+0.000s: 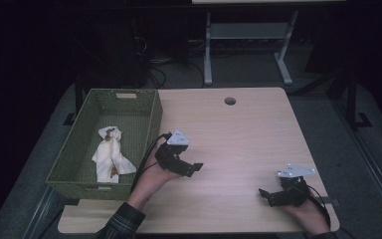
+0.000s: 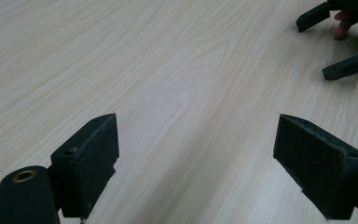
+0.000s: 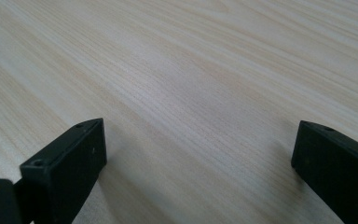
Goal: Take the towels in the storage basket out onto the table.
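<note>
Hidden or cut off: the person's forearms are running off the near edge of the table [image 1: 238,124]; the plaid sleeve [image 1: 122,224] is showing just its cuff; the room beyond the far edge is lying too dark to read.
Cloth: a crumpled white cloth [image 1: 110,154] with brownish marks is lying inside the green woven basket [image 1: 151,119], which is sitting along the table's left edge; what the marks are is hard to make out.
Left tongs: the left tongs [image 1: 197,167] are hovering just beside the basket's right wall, near the middle of the table, pointing toward the right edge; in the left gripper view the left tongs [image 2: 196,168] are standing wide apart with bare wood between them.
Right tongs: the right tongs [image 1: 263,194] are sitting near the near right corner, pointing left; in the right gripper view the right tongs [image 3: 198,168] are spread apart over bare wood, gripping nothing.
Hands: the left hand [image 1: 154,174] is cupping its tool from below, palm up; the right hand [image 1: 306,211] is holding its tool low to the table.
Far off: the left gripper view is catching the right tongs [image 2: 331,44] well apart at its upper right.
</note>
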